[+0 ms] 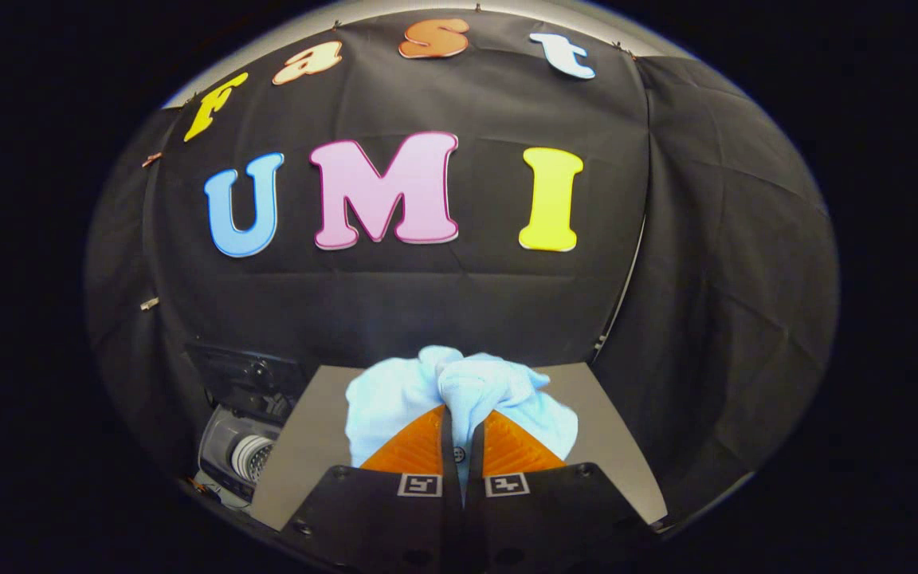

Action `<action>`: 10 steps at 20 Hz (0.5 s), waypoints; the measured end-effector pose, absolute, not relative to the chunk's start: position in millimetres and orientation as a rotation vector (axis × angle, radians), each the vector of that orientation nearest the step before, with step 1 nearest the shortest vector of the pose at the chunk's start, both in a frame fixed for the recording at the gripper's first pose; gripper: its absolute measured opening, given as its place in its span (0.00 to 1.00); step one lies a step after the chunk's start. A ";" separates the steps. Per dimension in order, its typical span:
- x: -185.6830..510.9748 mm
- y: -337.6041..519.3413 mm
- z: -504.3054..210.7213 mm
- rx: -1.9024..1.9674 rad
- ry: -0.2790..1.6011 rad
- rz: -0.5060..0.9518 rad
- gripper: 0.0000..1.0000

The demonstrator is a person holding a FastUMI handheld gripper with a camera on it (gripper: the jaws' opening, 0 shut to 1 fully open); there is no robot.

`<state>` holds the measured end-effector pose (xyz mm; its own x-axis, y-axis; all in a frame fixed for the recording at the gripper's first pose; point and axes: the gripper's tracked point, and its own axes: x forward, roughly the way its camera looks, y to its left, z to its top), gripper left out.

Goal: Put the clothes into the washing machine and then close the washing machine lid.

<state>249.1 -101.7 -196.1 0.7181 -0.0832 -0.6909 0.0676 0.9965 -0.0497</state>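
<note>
A bunched pale blue cloth (467, 391) hangs from my gripper (461, 430), lifted above the grey table (307, 462). Both orange fingers (411, 446) press together on a fold of it, and the fabric bulges out ahead of the tips and to both sides. Off to the left, below the table's level, stands a small washing machine (240, 454) with its dark lid (248, 375) raised and the white perforated drum showing inside.
The black cloth wall hangs close behind the table and wraps round on the right. The table's left edge runs between the fingers and the washing machine.
</note>
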 end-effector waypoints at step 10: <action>256.2 -11.3 -20.6 -0.050 0.361 0.068 0.05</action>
<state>256.2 -11.3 -20.6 0.9332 0.0574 -0.3546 -0.0752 0.9965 -0.0367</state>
